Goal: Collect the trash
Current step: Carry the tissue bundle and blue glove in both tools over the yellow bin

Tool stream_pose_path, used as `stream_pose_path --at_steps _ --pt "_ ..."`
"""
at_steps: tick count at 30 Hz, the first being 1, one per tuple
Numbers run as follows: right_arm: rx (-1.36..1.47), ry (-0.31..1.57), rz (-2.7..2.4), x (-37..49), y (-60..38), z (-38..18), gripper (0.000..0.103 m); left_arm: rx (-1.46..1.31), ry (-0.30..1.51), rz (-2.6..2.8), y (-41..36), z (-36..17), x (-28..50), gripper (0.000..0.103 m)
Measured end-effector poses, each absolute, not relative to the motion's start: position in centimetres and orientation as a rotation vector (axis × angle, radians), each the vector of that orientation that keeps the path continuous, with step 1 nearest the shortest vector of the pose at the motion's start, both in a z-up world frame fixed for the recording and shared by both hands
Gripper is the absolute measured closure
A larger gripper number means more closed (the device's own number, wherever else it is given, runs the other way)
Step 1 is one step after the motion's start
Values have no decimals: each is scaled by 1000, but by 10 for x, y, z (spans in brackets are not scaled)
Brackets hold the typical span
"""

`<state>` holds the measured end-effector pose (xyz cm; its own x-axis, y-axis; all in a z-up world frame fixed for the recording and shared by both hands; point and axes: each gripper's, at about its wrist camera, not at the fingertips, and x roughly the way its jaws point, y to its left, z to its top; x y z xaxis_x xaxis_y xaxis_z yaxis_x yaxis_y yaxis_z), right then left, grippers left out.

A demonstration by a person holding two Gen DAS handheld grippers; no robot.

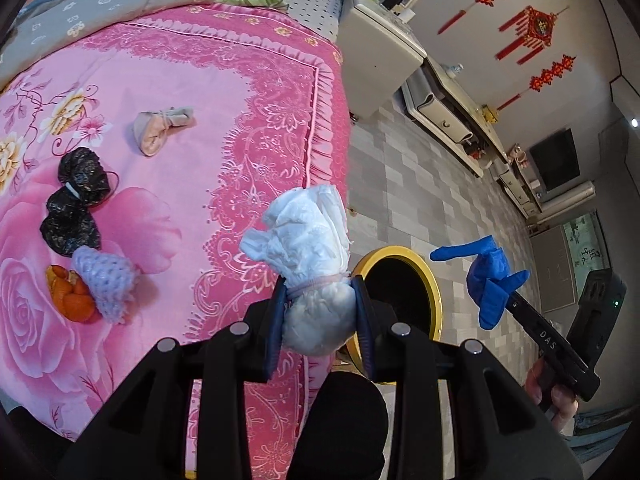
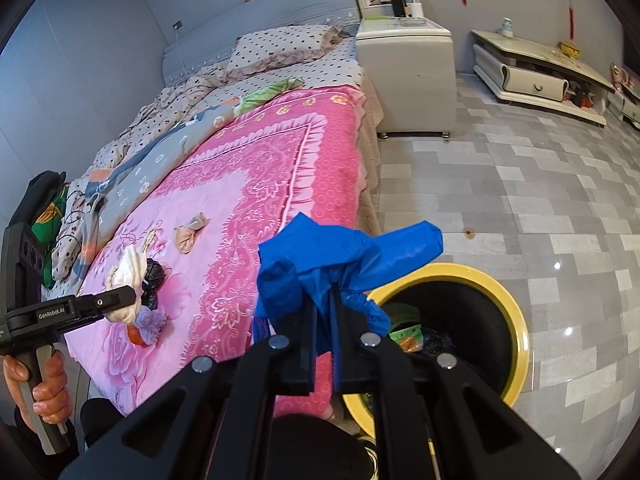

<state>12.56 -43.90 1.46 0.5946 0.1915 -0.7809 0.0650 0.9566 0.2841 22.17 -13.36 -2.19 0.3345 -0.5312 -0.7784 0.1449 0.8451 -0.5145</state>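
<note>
My left gripper (image 1: 320,300) is shut on a white crumpled bundle (image 1: 308,248) tied with a band, held over the bed's edge beside the yellow-rimmed bin (image 1: 434,292). My right gripper (image 2: 325,312) is shut on a crumpled blue glove (image 2: 340,256), just left of the bin (image 2: 516,320), which holds some trash. On the pink bedspread (image 1: 180,140) lie a black bundle (image 1: 78,200), a beige bundle (image 1: 160,130), a lilac knitted piece (image 1: 106,280) and orange peel (image 1: 68,296). The right gripper with the blue glove (image 1: 490,276) also shows in the left wrist view.
A white nightstand (image 2: 408,76) stands beside the bed, and a low white cabinet (image 2: 536,76) runs along the wall. Grey tiled floor (image 2: 520,200) spreads around the bin. A folded grey quilt (image 1: 100,12) and pillows lie at the bed's head. A hand (image 2: 44,384) grips the left tool.
</note>
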Motion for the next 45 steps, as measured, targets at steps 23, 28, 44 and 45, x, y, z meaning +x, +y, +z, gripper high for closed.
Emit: stream_pose_path --at_steps 23,28,44,45 --pt "413 966 -60 89 -537 -26 98 -262 1274 -651 -289 -65 205 73" --pt "440 987 -70 89 -549 -41 98 -240 1290 -673 -310 -81 204 73" --pt "518 1017 -106 89 -577 -70 93 -209 1336 -771 -364 -113 201 69" --pt "522 1017 -110 88 -579 -70 92 -207 1333 -772 -364 -113 200 68"
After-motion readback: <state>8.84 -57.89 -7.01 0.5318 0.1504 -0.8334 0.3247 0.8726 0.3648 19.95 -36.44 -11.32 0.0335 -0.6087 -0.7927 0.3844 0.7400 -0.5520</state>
